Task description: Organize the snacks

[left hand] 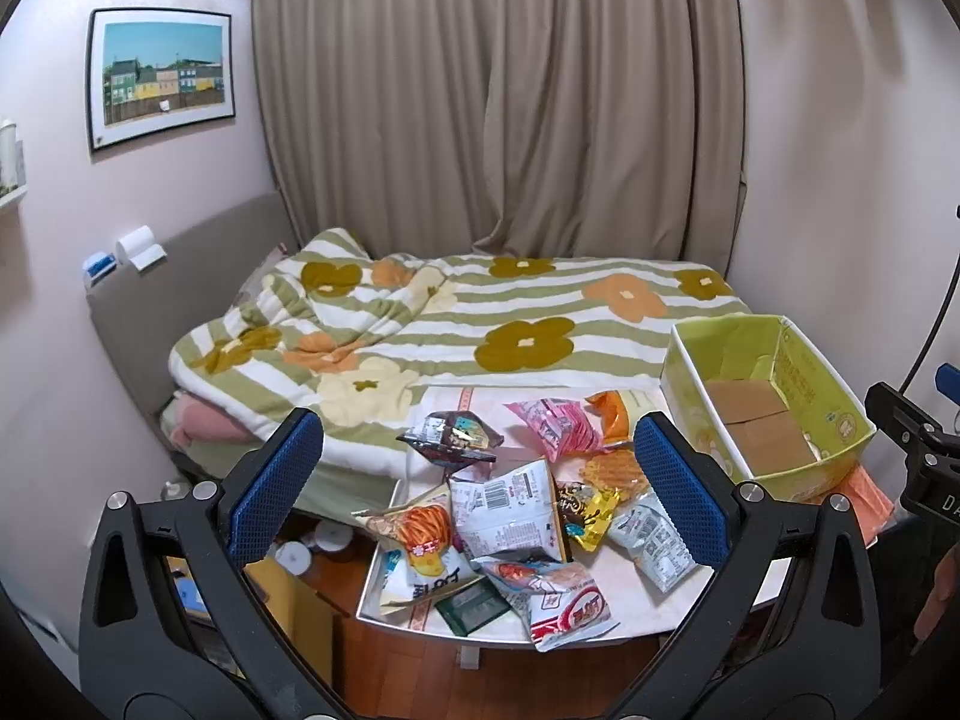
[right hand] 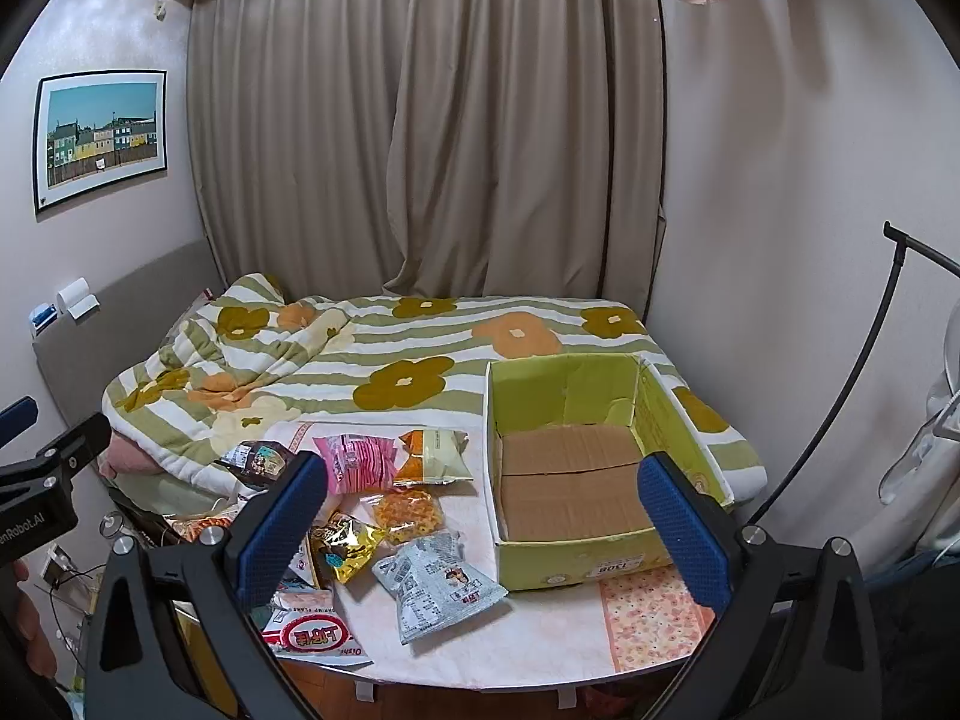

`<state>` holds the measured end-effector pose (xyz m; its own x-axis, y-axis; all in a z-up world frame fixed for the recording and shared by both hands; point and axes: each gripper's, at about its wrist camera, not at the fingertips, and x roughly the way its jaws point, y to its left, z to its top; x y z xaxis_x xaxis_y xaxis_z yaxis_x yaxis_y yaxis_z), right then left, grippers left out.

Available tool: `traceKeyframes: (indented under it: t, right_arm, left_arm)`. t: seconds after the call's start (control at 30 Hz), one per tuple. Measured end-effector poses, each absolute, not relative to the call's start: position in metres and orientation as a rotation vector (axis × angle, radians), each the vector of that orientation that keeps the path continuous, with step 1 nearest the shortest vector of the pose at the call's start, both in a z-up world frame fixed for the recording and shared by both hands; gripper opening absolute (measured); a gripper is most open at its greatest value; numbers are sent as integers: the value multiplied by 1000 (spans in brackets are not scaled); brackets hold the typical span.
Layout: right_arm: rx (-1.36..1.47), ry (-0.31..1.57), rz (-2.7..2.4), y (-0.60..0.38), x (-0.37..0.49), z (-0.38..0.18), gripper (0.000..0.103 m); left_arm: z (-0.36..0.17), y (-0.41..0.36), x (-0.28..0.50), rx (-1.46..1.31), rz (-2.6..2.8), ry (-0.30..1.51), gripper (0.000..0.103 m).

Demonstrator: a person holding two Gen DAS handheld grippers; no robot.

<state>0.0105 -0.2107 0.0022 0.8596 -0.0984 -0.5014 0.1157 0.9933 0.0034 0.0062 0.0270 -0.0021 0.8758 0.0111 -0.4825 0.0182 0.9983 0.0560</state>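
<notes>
Snack packets [left hand: 510, 516] heaped on table [right hand: 540, 630], at 9 o'clock of the empty green box [right hand: 576, 558]. Left gripper [left hand: 480, 480] and right gripper [right hand: 480, 516] both spread wide, holding nothing. Packets look light, crinkly, slippery, crushable; pinch a sealed edge.

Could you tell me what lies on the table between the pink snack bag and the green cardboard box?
In the right wrist view, an orange-and-cream snack bag lies between the pink snack bag and the green cardboard box, then a bare strip of table.
</notes>
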Motion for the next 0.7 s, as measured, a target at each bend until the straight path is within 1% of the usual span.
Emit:
traceKeyframes:
  t: [0.7]
  right_arm:
    - [33,526,-111,-210,11,3,102]
  left_arm:
    - [-6,27,4,56,-7,507,103]
